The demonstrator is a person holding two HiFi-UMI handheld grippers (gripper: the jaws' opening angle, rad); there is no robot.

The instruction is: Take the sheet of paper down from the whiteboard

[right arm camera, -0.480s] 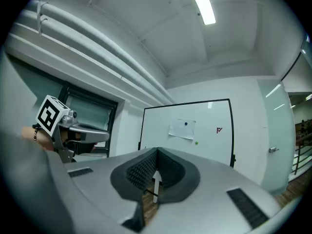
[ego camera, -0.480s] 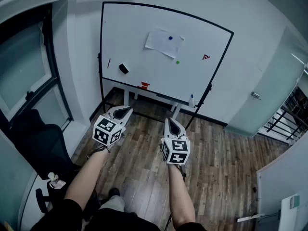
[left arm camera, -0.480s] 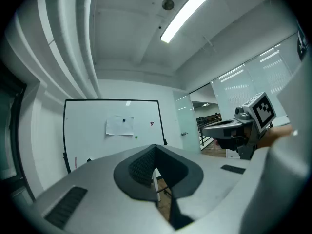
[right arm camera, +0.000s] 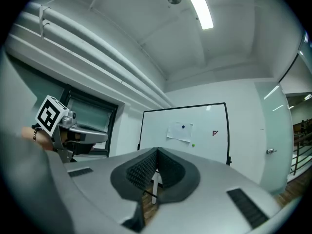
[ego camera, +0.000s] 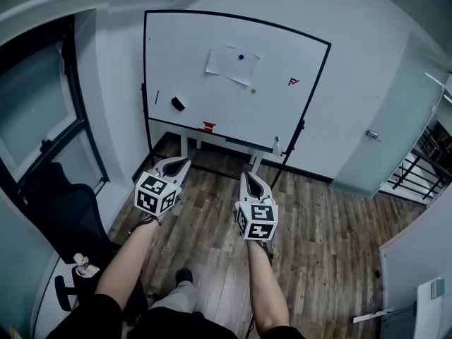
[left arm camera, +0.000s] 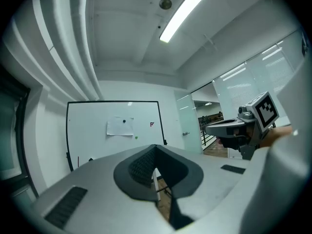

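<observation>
A white sheet of paper (ego camera: 232, 65) hangs on the whiteboard (ego camera: 191, 55) under a blue magnet (ego camera: 241, 57); a green magnet (ego camera: 253, 90) sits just below its right corner. The sheet (left arm camera: 120, 126) also shows far ahead in the left gripper view, and the sheet (right arm camera: 179, 131) in the right gripper view. My left gripper (ego camera: 185, 162) and right gripper (ego camera: 248, 176) are held side by side, level, well short of the board. Both are shut with nothing between the jaws.
On the board are a black eraser (ego camera: 178, 104), a red marker (ego camera: 157, 97) and a red mark (ego camera: 293, 82). A red object (ego camera: 208, 126) lies on its tray. A dark chair (ego camera: 60, 210) stands at left, a glass door (ego camera: 381, 133) at right. Wooden floor (ego camera: 318, 246) lies between.
The whiteboard and paper have shifted slightly left and up in the head view. The person's foot has stepped forward. Both grippers keep their pose.
</observation>
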